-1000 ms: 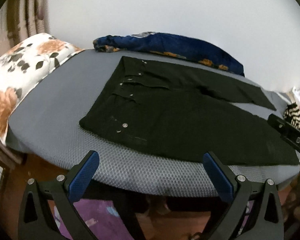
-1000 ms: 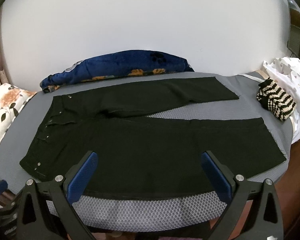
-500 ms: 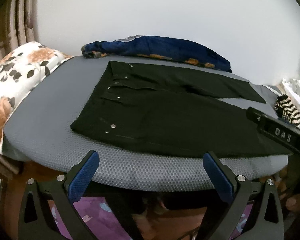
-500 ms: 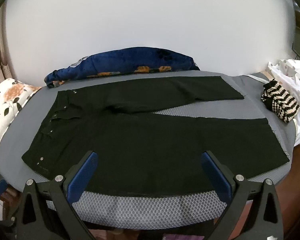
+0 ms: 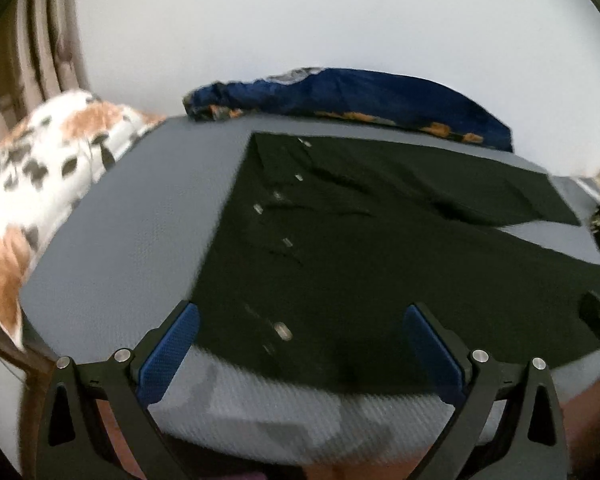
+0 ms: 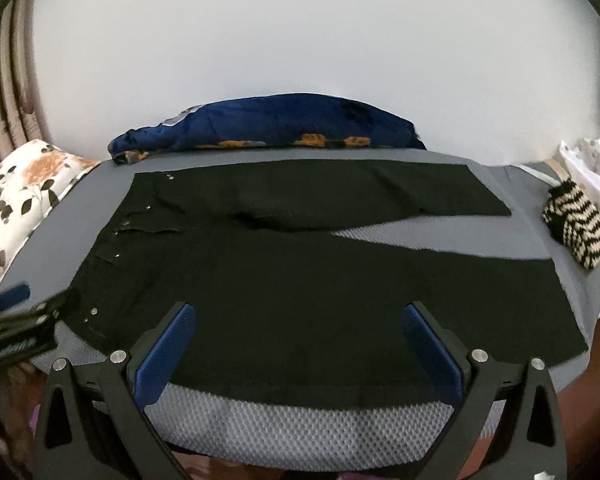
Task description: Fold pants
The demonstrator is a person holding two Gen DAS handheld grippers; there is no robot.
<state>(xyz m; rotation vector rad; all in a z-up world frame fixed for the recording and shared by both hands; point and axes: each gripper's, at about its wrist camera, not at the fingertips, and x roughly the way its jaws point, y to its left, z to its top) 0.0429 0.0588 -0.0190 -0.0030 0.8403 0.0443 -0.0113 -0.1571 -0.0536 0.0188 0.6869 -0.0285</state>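
Left wrist view: while blurred, the left gripper (image 5: 298,340) is seen spread wide, nothing held, above the waist corner of the black denim pants (image 5: 380,264), which are laid flat on the grey mesh mattress (image 5: 132,232).
Right wrist view: the right gripper (image 6: 296,338) is spread wide and empty over the near leg; waistband lies left, hems right.
Seen only here: the left gripper's blue pad (image 6: 10,296) beside the waist.

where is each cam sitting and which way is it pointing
Left wrist: on the left gripper, open, at the near edge, aimed across the waistband end of the black pants.
Right wrist: on the right gripper, open, at the near edge facing the legs; the left gripper shows at far left.
Shared: pants, grey mattress, blue blanket, floral pillow, striped knit.
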